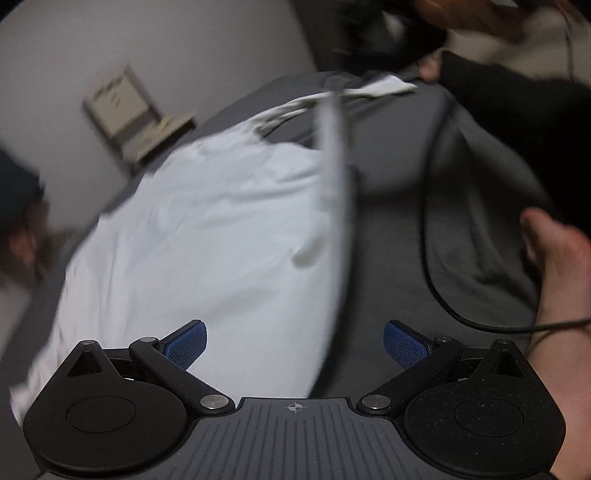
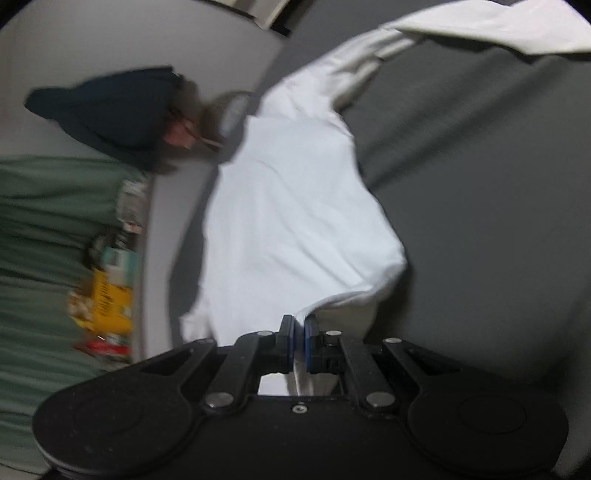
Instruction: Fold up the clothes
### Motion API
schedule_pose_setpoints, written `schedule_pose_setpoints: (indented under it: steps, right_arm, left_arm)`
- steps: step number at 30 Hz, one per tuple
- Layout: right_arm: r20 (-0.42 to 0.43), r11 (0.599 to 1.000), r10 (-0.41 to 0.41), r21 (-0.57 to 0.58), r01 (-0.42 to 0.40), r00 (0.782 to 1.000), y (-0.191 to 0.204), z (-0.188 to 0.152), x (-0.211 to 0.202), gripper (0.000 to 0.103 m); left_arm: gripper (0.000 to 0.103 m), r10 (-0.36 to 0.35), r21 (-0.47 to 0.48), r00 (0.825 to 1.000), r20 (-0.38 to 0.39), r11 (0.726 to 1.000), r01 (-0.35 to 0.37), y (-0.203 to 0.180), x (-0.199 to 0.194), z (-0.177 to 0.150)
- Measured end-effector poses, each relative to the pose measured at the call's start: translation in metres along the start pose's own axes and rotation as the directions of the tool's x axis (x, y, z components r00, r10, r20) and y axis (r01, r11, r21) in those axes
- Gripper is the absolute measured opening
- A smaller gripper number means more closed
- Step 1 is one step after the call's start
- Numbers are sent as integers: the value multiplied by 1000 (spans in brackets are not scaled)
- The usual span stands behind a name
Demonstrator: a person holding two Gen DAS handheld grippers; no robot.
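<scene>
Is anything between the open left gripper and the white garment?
Nothing visible. The left gripper is open directly over the white garment on the grey sheet; the right gripper already pinches its edge.

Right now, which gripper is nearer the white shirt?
Right. The right gripper is shut on the white shirt, pinching its edge. The left gripper is open, above the shirt, not gripping it.

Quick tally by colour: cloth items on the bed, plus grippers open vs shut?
White garment: 1
Grey bed sheet: 1
Cream cloth: 1
Open gripper, left gripper: 1
Shut gripper, right gripper, clamped on the white garment: 1
Total: 5
</scene>
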State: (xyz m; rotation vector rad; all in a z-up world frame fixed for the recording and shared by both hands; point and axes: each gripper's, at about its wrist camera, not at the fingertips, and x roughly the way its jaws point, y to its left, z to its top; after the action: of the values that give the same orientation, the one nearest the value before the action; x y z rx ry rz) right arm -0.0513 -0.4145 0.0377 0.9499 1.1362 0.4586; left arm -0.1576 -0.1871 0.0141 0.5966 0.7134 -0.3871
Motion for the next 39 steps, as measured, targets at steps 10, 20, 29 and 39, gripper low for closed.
schedule_pose_setpoints:
  steps: [10,20,29,39]
  right_arm:
    - [22,1000,-25,-1,25,999,-1,30,23,6]
    - [6,1000,-19,5,19,1000,-9,32,22,6]
    - [-50,962,-211,-190,198,976,2,0,-12,6]
    - [-85,830,-465,-387,401,881,-17,-68,-15,5]
  left_arm:
    - [99,169,60,978,127,982,-177,-7,6,9]
    - [27,184,128,982,31,974,-187,-19,32,10]
    - [2,15,30,998,55,999,-17,-3,7,8]
    - [2,-133,113,989,-64,984,140,-10,15,3]
